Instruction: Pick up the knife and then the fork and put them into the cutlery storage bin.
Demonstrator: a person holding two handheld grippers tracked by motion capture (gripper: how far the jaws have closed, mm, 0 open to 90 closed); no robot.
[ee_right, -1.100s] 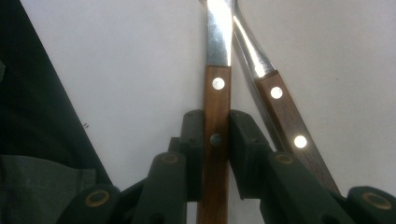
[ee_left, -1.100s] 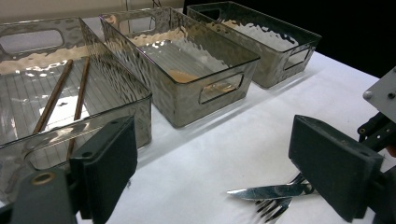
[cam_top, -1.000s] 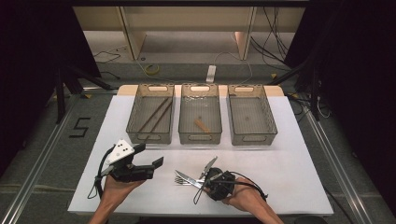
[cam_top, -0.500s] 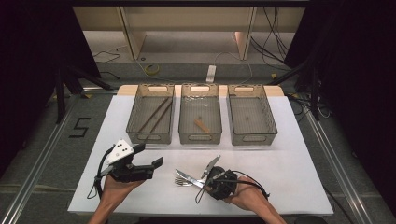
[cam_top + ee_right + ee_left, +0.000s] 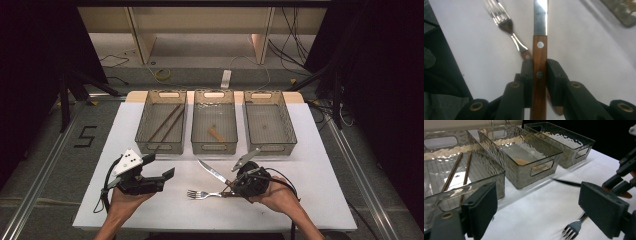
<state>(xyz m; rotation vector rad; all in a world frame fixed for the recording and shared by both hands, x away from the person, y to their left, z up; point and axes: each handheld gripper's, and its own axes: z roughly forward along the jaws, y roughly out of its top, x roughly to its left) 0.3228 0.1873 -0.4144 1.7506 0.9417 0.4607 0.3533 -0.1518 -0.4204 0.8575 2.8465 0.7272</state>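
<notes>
My right gripper (image 5: 539,72) is shut on the wooden handle of a knife (image 5: 540,50), whose steel blade points straight ahead. In the high view that knife (image 5: 212,171) hangs slightly above the white table (image 5: 310,165), its blade slanting up-left from the right gripper (image 5: 231,184). A fork (image 5: 202,194) with a wooden handle lies flat just below it, tines to the left; the fork (image 5: 505,22) passes under my jaws. The left gripper (image 5: 161,166) is held open above the table's left front, with nothing between its jaws (image 5: 541,212).
Three clear bins stand in a row at the back. The left bin (image 5: 145,131) holds two brown chopsticks (image 5: 167,122), the middle bin (image 5: 214,148) a small wooden piece (image 5: 216,134), and the right bin (image 5: 270,146) looks bare. The table edge runs close to the person's hands.
The right gripper has risen and shifted right with the knife, lifting it off the fork it lay across. The fork stays on the table. The left gripper has kept still.
</notes>
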